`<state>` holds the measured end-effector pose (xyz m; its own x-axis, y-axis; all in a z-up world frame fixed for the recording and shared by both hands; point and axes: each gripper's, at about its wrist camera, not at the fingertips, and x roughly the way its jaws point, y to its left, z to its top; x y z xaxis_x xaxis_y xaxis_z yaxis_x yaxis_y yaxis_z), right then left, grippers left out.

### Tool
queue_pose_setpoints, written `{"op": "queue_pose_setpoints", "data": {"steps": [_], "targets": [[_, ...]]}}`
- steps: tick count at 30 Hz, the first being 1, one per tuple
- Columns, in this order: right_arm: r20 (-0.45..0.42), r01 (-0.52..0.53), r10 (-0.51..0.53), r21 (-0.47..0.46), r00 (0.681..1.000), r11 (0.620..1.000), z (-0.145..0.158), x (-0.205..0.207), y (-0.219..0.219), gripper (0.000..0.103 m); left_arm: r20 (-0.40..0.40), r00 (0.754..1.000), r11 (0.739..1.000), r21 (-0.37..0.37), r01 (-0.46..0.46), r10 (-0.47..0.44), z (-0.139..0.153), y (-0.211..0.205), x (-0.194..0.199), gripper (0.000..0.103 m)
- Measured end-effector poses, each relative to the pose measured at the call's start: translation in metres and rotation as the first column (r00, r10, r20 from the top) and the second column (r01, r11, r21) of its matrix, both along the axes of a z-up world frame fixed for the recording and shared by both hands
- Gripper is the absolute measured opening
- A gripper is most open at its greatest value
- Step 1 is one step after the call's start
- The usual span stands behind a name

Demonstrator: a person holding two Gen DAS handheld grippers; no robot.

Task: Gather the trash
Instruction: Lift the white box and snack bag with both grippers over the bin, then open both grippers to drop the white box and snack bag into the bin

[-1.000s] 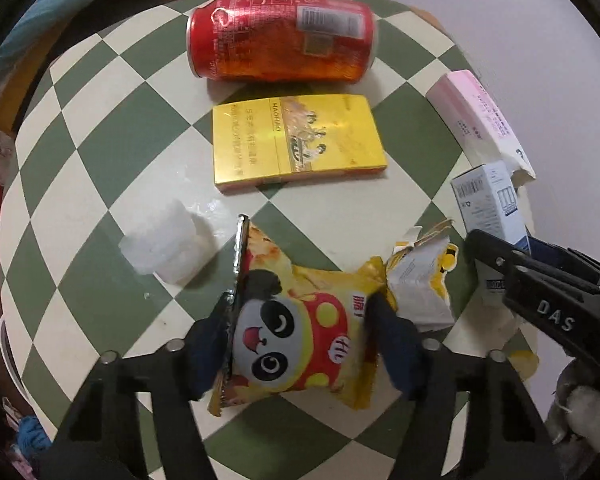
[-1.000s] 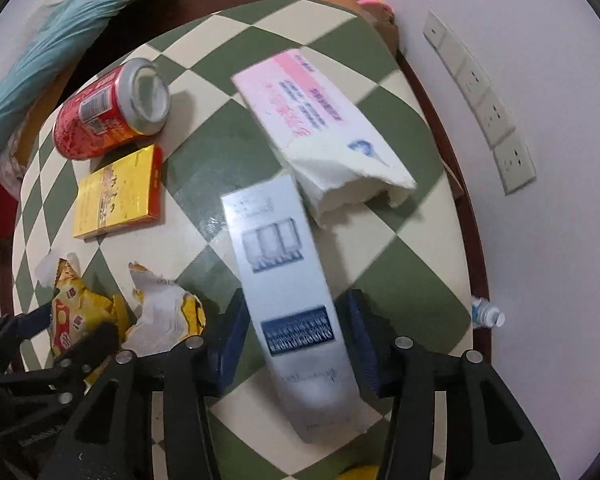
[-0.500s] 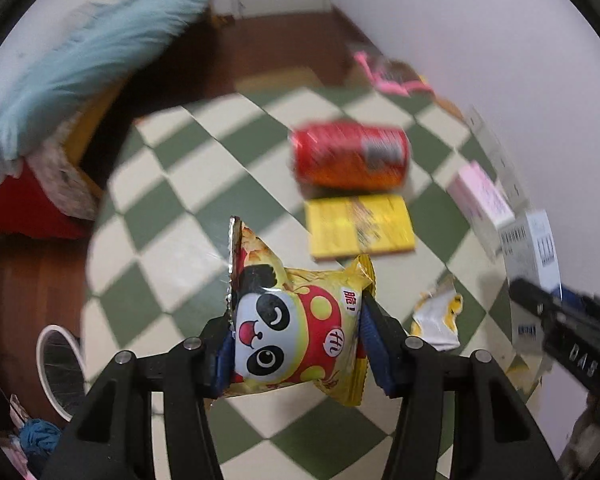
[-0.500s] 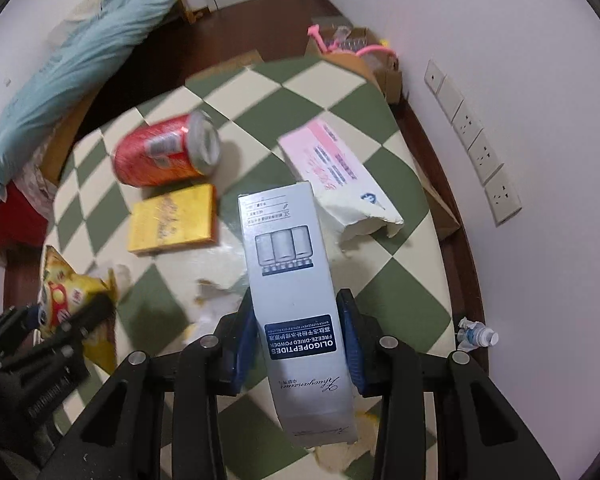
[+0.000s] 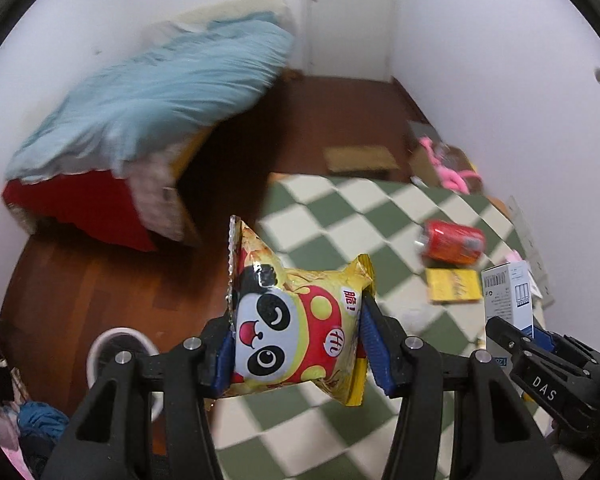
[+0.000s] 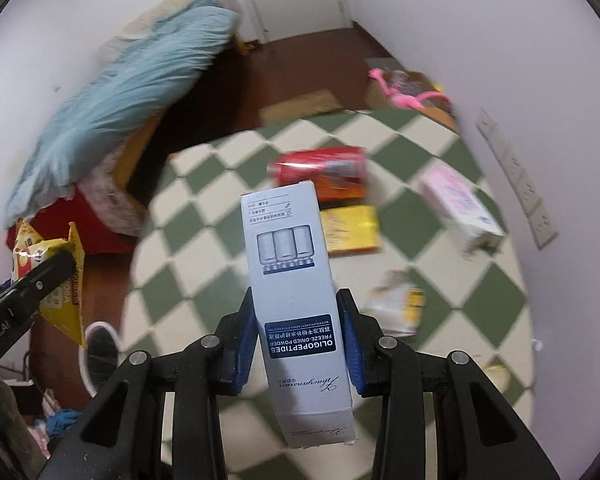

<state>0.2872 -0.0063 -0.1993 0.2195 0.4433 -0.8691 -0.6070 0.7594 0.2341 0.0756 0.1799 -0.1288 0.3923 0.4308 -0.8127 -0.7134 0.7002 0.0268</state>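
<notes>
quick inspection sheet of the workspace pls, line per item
surface: green-and-cream checkered table, litter on it
job's things: panda snack bag and grey-blue carton held above it; red can, yellow box, pink carton, torn wrapper lying on the table
clutter: cardboard box with a pink item on the floor
grippers: left gripper shut on bag; right gripper shut on carton
cables: nothing seen
surroundings: blue bedding, white bin, wall sockets

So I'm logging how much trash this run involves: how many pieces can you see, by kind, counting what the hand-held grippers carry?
Snack wrappers: 2, the panda bag in the left hand-held gripper, and a torn wrapper on the table
Cartons: 3, grey-blue box in the right hand-held gripper, pink box, yellow box
Cans: 1, red can
Total: 6
</notes>
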Motion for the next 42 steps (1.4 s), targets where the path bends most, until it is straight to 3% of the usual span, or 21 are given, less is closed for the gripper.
{"op": "queue_pose_setpoints", "data": {"steps": [5, 11, 17, 24, 30, 32, 34, 36, 39, 42], "targets": [[0.001, -0.090, 0.090, 0.071, 0.996, 0.993, 0.022, -0.052, 0.054, 0.039, 0.027, 0.994, 0.994, 0.037, -0.103, 0.102, 0.025, 0.045, -0.073, 0.051], [-0.015, -0.239, 0.243, 0.133, 0.970, 0.962, 0.036, -0.136, 0.135, 0.039, 0.037, 0.978, 0.977, 0.047, -0.207, 0.205, 0.031, 0.089, -0.147, 0.050], [-0.054, -0.383, 0.391, 0.119, 0.919, 0.916, 0.017, -0.217, 0.215, 0.039, 0.016, 0.943, 0.940, -0.086, -0.330, 0.332, -0.012, 0.148, -0.227, 0.050], [-0.167, -0.516, 0.510, 0.009, 0.844, 0.856, -0.059, -0.301, 0.297, 0.039, -0.106, 0.890, 0.846, -0.278, -0.455, 0.444, -0.106, 0.218, -0.312, 0.051], [-0.280, -0.590, 0.551, -0.073, 0.786, 0.804, -0.136, -0.345, 0.354, 0.039, -0.183, 0.864, 0.764, -0.408, -0.501, 0.469, -0.181, 0.256, -0.340, 0.053], [-0.298, -0.616, 0.569, -0.092, 0.766, 0.782, -0.154, -0.354, 0.370, 0.039, -0.206, 0.852, 0.742, -0.422, -0.521, 0.481, -0.197, 0.265, -0.347, 0.057], [-0.311, -0.636, 0.579, -0.126, 0.754, 0.761, -0.174, -0.367, 0.388, 0.039, -0.218, 0.836, 0.721, -0.427, -0.546, 0.504, -0.208, 0.273, -0.355, 0.088], [-0.329, -0.657, 0.589, -0.149, 0.738, 0.739, -0.192, -0.376, 0.404, 0.039, -0.232, 0.813, 0.698, -0.422, -0.579, 0.534, -0.218, 0.281, -0.365, 0.099], [-0.344, -0.683, 0.607, -0.172, 0.716, 0.709, -0.214, -0.385, 0.424, 0.039, -0.251, 0.782, 0.673, -0.403, -0.620, 0.570, -0.219, 0.286, -0.383, 0.099], [-0.381, -0.705, 0.616, -0.157, 0.690, 0.692, -0.230, -0.390, 0.443, 0.041, -0.254, 0.759, 0.679, -0.340, -0.650, 0.600, -0.219, 0.284, -0.389, 0.099]]}}
